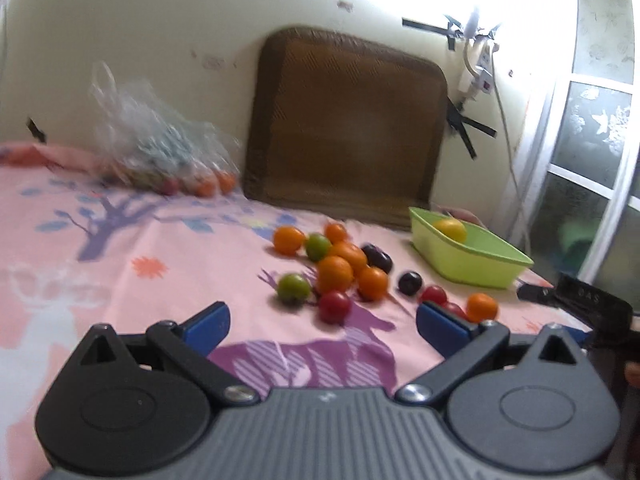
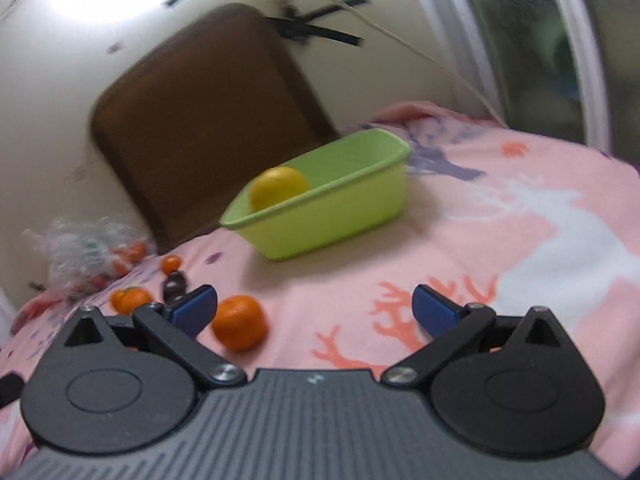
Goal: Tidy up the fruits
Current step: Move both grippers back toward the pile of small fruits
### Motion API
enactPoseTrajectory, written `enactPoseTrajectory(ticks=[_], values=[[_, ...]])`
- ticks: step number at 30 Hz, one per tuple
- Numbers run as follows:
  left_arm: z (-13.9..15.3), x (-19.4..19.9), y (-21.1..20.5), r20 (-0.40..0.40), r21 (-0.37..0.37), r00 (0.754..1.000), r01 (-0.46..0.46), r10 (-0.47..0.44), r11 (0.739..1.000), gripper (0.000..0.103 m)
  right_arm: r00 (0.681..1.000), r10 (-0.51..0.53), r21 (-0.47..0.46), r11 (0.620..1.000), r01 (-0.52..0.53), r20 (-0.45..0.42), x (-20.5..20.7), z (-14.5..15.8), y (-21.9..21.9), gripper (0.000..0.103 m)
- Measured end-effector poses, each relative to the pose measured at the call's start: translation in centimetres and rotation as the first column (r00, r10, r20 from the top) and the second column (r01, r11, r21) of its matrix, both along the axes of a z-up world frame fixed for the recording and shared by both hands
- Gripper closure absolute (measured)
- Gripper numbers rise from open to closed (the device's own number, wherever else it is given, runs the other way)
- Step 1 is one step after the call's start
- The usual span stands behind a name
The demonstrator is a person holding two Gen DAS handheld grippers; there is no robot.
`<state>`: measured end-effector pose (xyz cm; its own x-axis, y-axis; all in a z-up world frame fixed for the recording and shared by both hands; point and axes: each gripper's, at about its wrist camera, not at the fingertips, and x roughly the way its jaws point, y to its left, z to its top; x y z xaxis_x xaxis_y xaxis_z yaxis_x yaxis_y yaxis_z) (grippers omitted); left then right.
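Observation:
A pile of small fruits (image 1: 340, 268) lies on the pink patterned cloth: several orange ones, two green, dark purple and red ones. A light green tub (image 1: 468, 250) stands to the right of the pile with one yellow fruit (image 1: 452, 229) inside. My left gripper (image 1: 322, 318) is open and empty, just short of the pile. In the right wrist view the tub (image 2: 320, 216) with the yellow fruit (image 2: 278, 192) is ahead. My right gripper (image 2: 314, 306) is open and empty, with an orange fruit (image 2: 240, 322) beside its left finger.
A clear plastic bag (image 1: 160, 148) with more fruit lies at the back left. A brown mesh cushion (image 1: 344, 128) leans on the wall behind. A window frame (image 1: 592, 160) is on the right. The other gripper's black body (image 1: 580, 300) shows at the right edge.

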<state>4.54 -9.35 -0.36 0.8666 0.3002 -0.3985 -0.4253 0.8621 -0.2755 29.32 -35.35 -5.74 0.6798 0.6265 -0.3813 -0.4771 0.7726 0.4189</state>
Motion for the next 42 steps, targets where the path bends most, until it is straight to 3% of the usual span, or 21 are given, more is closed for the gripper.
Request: enactPoseTrajectory(ticks=[7, 15, 24, 34, 42], values=[[-0.6, -0.4, 0.3, 0.033, -0.071, 0.992, 0.124, -0.122, 0.99, 0.001, 0.996, -0.06, 0.077, 0.995, 0.064, -0.058, 0.8, -0.5, -1.5, 0.0], [-1.0, -0.2, 1.1, 0.021, -0.151, 0.994, 0.109, -0.107, 0.983, 0.002, 0.999, -0.036, 0.084, 0.996, 0.039, -0.038, 0.4, -0.3, -1.4, 0.0], [0.1, -1.2, -1.7, 0.01, 0.038, 0.999, -0.033, 0.032, 0.999, 0.004, 0.994, 0.104, 0.026, 0.994, -0.104, 0.021, 0.0, 0.0, 0.0, 0.0], [0.0, 1.3, -5.7, -0.153, 0.276, 0.986, -0.017, 0.061, 0.961, 0.01, 0.979, 0.194, 0.085, 0.976, -0.199, 0.063, -0.5, 0.0, -0.7, 0.0], [-0.4, 2.1, -6.1, -0.213, 0.314, 0.972, -0.027, 0.098, 0.949, 0.01, 0.975, 0.212, 0.126, 0.967, -0.22, 0.069, -0.4, 0.1, -1.1, 0.0]])
